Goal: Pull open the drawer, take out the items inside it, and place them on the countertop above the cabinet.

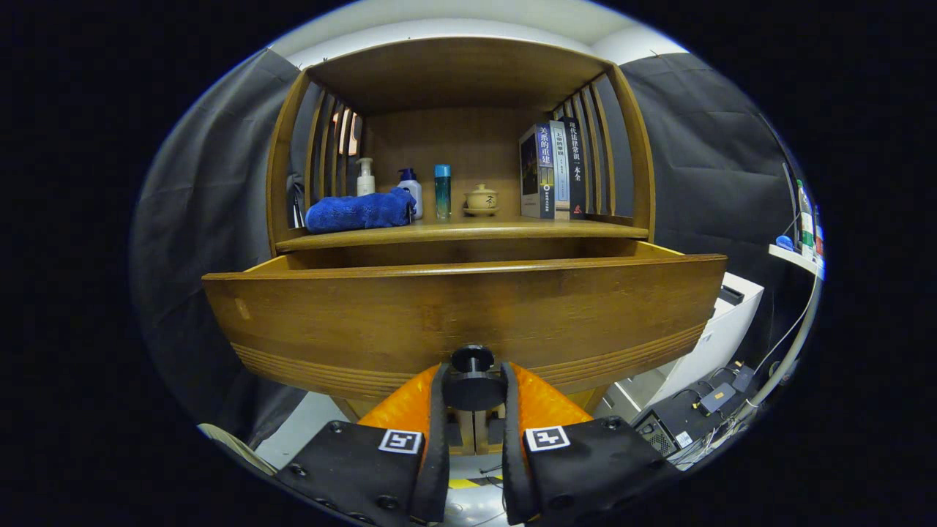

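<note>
- drawer (468, 315): brown wood, grooved lower edge, pulled out below the table (468, 233); black round knob (473, 380) at its front
- claw (473, 391): level, fingers closed on the knob

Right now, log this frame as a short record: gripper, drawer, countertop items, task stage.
gripper: gripper shut on the black drawer knob
drawer: wooden drawer pulled partly out; its inside is hidden
countertop: blue towel, pump bottle, white bottle, teal can, lidded teacup, books
stage: drawer opened, items not yet taken out
</note>
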### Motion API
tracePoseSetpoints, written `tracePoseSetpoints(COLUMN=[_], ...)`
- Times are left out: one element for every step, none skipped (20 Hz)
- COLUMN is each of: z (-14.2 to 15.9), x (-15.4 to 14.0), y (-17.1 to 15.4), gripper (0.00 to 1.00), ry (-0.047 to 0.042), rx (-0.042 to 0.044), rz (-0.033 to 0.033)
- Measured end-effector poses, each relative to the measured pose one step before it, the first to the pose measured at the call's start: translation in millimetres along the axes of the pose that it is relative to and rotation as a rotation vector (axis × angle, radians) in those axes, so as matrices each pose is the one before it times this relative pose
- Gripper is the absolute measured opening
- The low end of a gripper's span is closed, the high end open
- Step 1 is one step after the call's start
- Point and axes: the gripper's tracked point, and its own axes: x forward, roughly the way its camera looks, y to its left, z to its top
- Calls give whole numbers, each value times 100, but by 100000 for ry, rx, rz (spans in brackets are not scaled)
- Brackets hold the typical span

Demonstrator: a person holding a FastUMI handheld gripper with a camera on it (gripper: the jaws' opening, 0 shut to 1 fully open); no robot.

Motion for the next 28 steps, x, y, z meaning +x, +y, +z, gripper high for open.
tracePoseSetpoints(z=[-103, -92, -36, -89, -58, -45, -53, -63, -54, -102, -91, -17, -81, -140, -107, -74, -114, -29, -95, -61, -62, -87, -47, -73, -48, -136, -52, -43], x=[-275, -331, -232, -203, -181, -155, -199, -177, -195, -124, -245, -163, -170, -343, -223, -239, -200, -225, -218, -178, -133, -180, -168, -129, -205, -332, -163, -236], y=[-13, 34, -33, -19, -17, 37, -47, 1, 17, -7, 2, -13, 49, 108, 60, 5, -4, 6, 70, -131, -52, 92, 67, -40, -10, -53, 21, -27], gripper=[38, 38, 38, 38, 38, 38, 38, 38, 38, 38, 38, 38, 38, 38, 38, 38, 38, 38, 38, 38, 38, 38, 38, 38, 38, 38, 38, 38], ry=[258, 236, -194, -126, -114, -84, 89, -78, 197, 220, 421, 263, 223, 316, 142, 363, 218, 330, 155, 306, 132, 313, -30, 413, 292, 381, -84, -8], rx=[157, 343, 224, 155, -76, -317, -249, -259, -180, -32, -146, -205, 122, 309, 296, 517, 504, -46, -414, -404, 159, 360, 31, -664, -381, 23, -17, 419], rz=[178, 4, -220, -231, -190, 2, -75, 66, 81, 150, 206, 50, -81, -66, 94, 363, 274, 154, -144, -291, -205, -32, 277, 442, 246, -35, 105, -12])
